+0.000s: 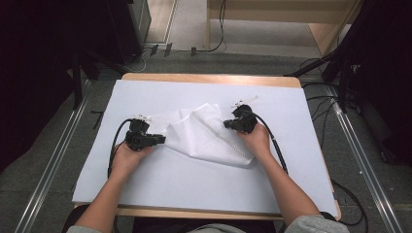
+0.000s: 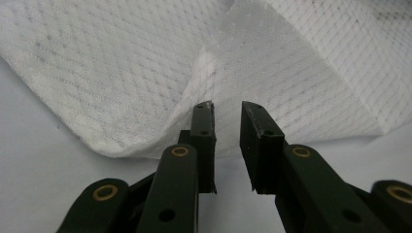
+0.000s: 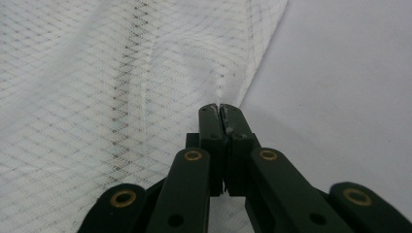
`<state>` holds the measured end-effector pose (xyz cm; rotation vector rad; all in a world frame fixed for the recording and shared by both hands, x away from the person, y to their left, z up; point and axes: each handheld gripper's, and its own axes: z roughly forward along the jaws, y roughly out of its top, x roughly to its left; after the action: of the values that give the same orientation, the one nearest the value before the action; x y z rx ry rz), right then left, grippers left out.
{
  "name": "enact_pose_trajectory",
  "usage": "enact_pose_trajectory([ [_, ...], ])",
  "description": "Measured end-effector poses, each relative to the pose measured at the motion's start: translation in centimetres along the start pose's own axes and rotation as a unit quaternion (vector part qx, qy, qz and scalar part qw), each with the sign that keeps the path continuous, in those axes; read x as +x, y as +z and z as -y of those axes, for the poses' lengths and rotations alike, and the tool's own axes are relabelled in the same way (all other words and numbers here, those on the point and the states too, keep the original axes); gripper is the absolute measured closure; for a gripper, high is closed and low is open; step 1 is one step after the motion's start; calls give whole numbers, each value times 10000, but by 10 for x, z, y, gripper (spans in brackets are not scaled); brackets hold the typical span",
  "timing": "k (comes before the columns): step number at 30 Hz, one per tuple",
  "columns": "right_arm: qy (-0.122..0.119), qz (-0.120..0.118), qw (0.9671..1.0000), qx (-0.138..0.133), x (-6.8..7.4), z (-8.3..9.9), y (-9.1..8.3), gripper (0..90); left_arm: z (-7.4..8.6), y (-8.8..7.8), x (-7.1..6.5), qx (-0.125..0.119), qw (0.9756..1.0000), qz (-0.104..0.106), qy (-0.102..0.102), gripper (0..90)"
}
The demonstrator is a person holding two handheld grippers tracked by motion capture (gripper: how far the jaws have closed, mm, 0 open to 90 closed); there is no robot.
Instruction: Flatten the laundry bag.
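Note:
A white mesh cloth point(image 1: 209, 136) lies crumpled and partly folded in the middle of the table. My left gripper point(image 1: 162, 140) sits at the cloth's left edge, pointing right. In the left gripper view its jaws point(image 2: 227, 108) stand open by a narrow gap, their tips right at a folded edge of the cloth point(image 2: 121, 73), with nothing pinched. My right gripper point(image 1: 226, 124) is at the cloth's upper right edge. In the right gripper view its jaws point(image 3: 221, 109) are shut, pinching the edge of the cloth point(image 3: 97, 97), and a ridge of fabric runs up from the tips.
A pale sheet point(image 1: 194, 184) covers the wooden table point(image 1: 204, 77). Bare sheet lies all around the cloth. Cables point(image 1: 320, 111) trail on the grey floor to the right, dark equipment point(image 1: 73, 43) stands back left, and metal rails point(image 1: 58, 155) run along both sides.

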<state>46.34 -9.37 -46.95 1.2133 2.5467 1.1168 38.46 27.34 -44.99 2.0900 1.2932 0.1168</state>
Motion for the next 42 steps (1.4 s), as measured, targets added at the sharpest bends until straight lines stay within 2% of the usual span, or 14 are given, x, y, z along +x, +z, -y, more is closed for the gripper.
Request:
enact_pose_trajectory([
  [4,53,57,10000,-24,1,-1,-2,900,0,1,3,-26,10000,53,-47,768],
  [11,5,-76,9996,-280,8,-8,-20,900,-2,3,4,-74,10000,46,-15,769],
  [14,-78,-181,9992,-350,14,-10,-30,900,-3,3,4,-29,10000,42,10,768],
  [19,-203,-402,9980,-438,30,-11,-48,900,-5,3,8,-13,9998,168,-128,742],
  [21,-266,-503,9973,-459,38,-10,-54,900,-5,2,9,4,9998,164,-105,738],
  [25,-386,-677,9957,-495,53,-6,-63,900,-8,-4,13,-84,9995,209,-223,724],
  [31,-556,-881,9936,-448,72,1,-66,900,-10,-15,14,-164,9997,67,-142,701],
  [42,-791,-1179,9894,-295,98,16,-63,900,-11,-30,30,-317,9989,-141,-315,640],
])
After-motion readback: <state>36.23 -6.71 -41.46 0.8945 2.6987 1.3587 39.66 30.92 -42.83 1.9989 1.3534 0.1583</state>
